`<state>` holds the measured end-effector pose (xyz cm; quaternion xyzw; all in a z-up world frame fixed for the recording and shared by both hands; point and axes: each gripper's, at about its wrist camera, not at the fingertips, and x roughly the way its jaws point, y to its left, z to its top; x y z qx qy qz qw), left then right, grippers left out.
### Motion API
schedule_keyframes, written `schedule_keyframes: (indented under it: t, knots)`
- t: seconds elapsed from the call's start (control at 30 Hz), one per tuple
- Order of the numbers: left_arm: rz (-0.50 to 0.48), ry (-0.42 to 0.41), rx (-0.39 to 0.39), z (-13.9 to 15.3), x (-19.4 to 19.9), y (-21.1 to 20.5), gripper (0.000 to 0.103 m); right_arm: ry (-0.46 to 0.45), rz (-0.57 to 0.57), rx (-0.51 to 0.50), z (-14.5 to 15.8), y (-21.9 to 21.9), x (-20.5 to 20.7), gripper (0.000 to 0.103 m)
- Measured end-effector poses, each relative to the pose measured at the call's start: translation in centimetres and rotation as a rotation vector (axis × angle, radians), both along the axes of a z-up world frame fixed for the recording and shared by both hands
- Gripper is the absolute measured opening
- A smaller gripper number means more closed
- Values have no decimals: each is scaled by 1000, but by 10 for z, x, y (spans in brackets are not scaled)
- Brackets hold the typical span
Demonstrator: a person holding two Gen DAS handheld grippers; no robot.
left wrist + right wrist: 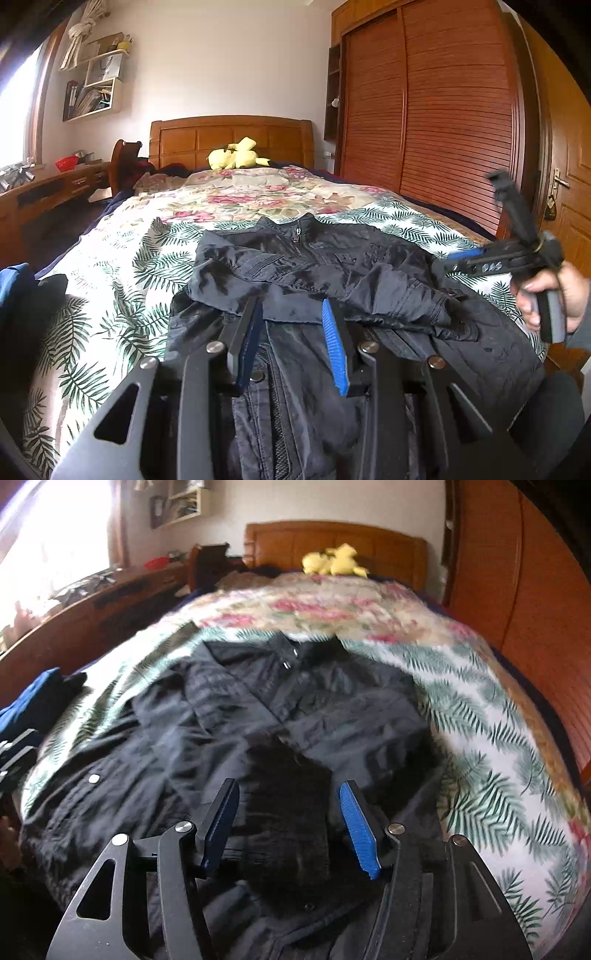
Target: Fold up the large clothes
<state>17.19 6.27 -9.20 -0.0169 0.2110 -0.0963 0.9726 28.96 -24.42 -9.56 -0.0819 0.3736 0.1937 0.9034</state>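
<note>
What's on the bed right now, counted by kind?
Dark jackets: 1
Yellow plush toys: 1
Folded dark blue clothes at the left edge: 1 pile, pieces in it cannot be counted
Floral quilts: 1
Leaf-print covers: 1
Total: 5

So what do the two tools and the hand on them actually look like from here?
Both are black metal linkage frames with silver pivot pins and triangular cutouts. The left tool and right tool each carry ribbed blue pads on their fingers. The left view shows white markings on the right tool's body, and a hand in a grey sleeve.
</note>
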Motion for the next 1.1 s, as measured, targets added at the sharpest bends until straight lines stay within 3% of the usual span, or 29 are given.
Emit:
schedule_keyframes:
  t: [0.33,0.47,0.6,0.77,0.8,0.87,0.97,1.1]
  knots:
    - [7,3,1,-1,-3,6,32,209,-19,20,-61,3,25,58]
    - [10,4,-2,-2,-4,9,32,195,-25,-80,-74,13,24,67]
    - [12,2,-4,-1,-5,10,32,197,-49,-90,-77,10,26,78]
    - [11,2,-4,-1,-5,10,32,238,-53,-54,-79,4,31,79]
    - [11,2,-4,-1,-5,10,32,242,-49,-55,-78,5,31,78]
    - [12,2,-3,-1,-5,10,32,248,-22,-57,-75,8,29,65]
    - [12,2,0,-1,-6,11,32,225,26,-87,-69,16,21,31]
    - [15,3,-3,-1,-5,11,32,162,40,-107,-55,21,12,20]
